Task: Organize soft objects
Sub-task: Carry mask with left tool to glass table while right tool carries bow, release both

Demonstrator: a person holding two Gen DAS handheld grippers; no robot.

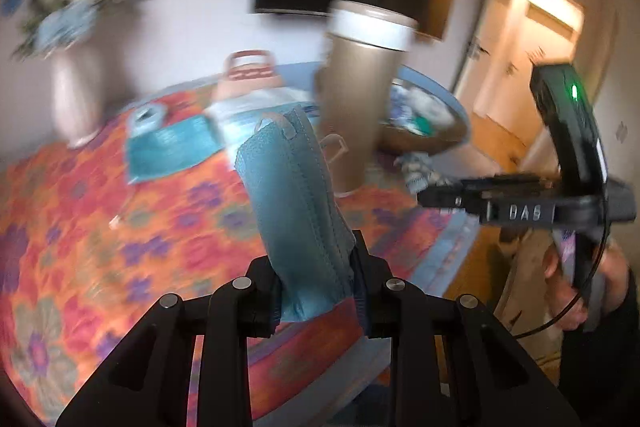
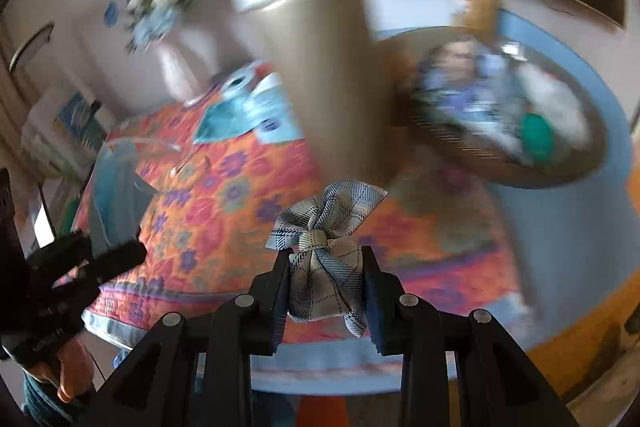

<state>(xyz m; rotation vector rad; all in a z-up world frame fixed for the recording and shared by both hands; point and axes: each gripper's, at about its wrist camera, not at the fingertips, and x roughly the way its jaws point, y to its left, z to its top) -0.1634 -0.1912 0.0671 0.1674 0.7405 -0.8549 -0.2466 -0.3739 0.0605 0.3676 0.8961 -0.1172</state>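
Left jaws: the left gripper (image 1: 316,291) is closed tight on the lower end of a teal-blue stitched fabric pouch with a small beige loop at its top (image 1: 292,195), which stands up and away from the jaws, lifted clear of the surface
Right jaws: the right gripper (image 2: 326,291) is clamped on one half of a grey-blue plaid cloth bow with a pale knot at its middle (image 2: 324,227); the other half fans out above the jaws, off the cloth below
Under both: an orange quilted cover with purple and green flowers and a blue border (image 1: 100,227) spread over the table
Just beyond the held things: a tall tan tapered tumbler with a white band near its rim (image 1: 360,95), upright on the cover
Right of the tumbler: a round brown woven basket (image 2: 560,175) with soft pieces in it, white, blue and one green; details blurred
Further back on the cover: a flat teal knitted cloth (image 1: 168,151) with a small pale blue item at its corner, and a pale folded fabric bundle beside it
Back left: a pinkish ceramic vase of blue and white flowers (image 1: 76,95) by the wall
Other gripper in view: each camera sees the opposite gripper at its side edge, with a hand (image 1: 576,291) on the handle
Sharpness: both views are motion-blurred
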